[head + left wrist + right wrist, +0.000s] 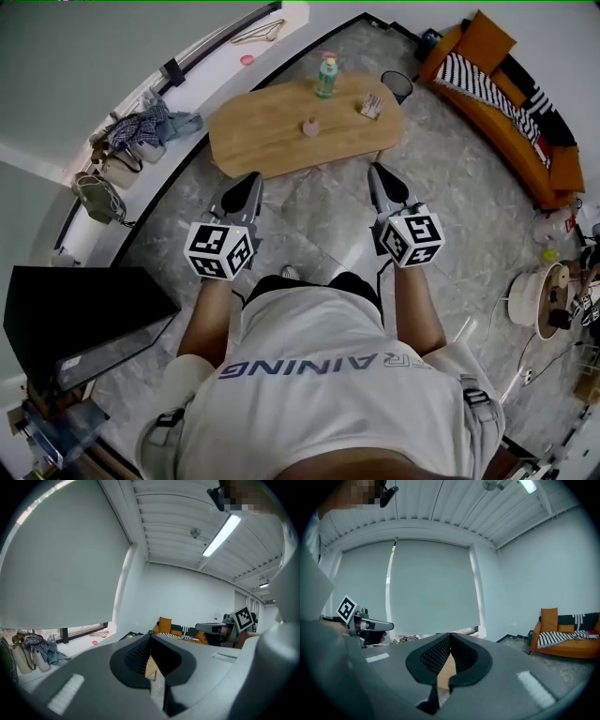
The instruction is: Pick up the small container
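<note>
Nothing of the pick-up is done yet; the whole task lies ahead of you. The long, rounded, light wooden tabletop [262,131] stands in front of you across a stretch of marble floor, and you are well short of its near edge.

Your left tongs [251,178] and right tongs [375,171] are both held up at your front, pointing toward the tabletop. Each is closed tip to tip with nothing between the ribbed pads. The left gripper view shows the left tongs [150,637] meeting at the tip, and the right gripper view shows the same of the right tongs [450,634]. Only a sliver of the tabletop shows below each tip.

On the tabletop, a green plastic bottle with a pink cap [326,78] stands upright near the far edge. A small patterned box [371,106] lies toward the right end. The small pink container [310,127], which I judge to be your target, sits alone near the middle of the tabletop, closer to the near edge than the bottle and well apart from both other things.

What is left, as I judge it: close in on the tabletop, open one pair of tongs, bring it around the container, close and lift. The right tongs look slightly better lined up with it.
</note>
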The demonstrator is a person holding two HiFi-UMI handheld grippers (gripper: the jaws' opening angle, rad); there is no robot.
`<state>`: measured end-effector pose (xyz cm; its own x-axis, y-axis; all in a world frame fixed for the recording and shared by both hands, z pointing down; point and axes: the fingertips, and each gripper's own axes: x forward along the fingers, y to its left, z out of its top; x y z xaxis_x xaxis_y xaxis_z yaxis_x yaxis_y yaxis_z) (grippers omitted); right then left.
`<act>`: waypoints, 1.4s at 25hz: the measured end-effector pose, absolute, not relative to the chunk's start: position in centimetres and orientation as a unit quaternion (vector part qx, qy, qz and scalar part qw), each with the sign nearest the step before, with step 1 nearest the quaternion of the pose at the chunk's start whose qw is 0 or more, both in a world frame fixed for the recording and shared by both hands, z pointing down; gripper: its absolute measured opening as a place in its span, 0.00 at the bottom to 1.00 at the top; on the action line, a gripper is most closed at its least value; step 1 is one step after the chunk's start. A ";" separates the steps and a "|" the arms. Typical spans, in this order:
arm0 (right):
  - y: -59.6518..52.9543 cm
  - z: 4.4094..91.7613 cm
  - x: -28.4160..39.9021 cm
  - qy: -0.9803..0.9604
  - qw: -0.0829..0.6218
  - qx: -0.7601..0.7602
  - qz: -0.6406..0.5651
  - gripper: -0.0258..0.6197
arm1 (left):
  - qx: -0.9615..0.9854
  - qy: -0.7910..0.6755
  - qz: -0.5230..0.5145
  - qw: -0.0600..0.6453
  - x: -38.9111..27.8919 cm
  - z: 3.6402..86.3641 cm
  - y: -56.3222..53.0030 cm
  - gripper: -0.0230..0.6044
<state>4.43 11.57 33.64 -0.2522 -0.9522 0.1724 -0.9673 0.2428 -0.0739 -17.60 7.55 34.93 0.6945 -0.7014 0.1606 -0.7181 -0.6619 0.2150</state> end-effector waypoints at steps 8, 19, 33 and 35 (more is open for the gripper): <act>5.8 33.9 5.1 -0.800 0.059 0.592 0.078 0.07 | 0.910 -0.389 0.036 0.137 -15.9 35.4 2.2 0.04; -8.7 35.8 11.6 -0.833 0.056 0.541 0.101 0.07 | 0.881 -0.448 0.060 0.140 -10.0 36.0 -9.6 0.04; -23.0 39.5 21.5 -0.847 0.087 0.509 0.127 0.07 | 0.851 -0.492 0.083 0.162 -1.1 38.5 -22.4 0.04; -24.3 39.7 21.8 -0.845 0.089 0.511 0.128 0.07 | 0.852 -0.490 0.085 0.165 -0.9 38.8 -23.5 0.04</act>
<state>21.75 -24.31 39.72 -0.4624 -0.8406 0.2821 -0.8865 0.4453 -0.1260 -0.88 -23.52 38.81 0.5063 -0.8065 0.3053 -0.8622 -0.4664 0.1979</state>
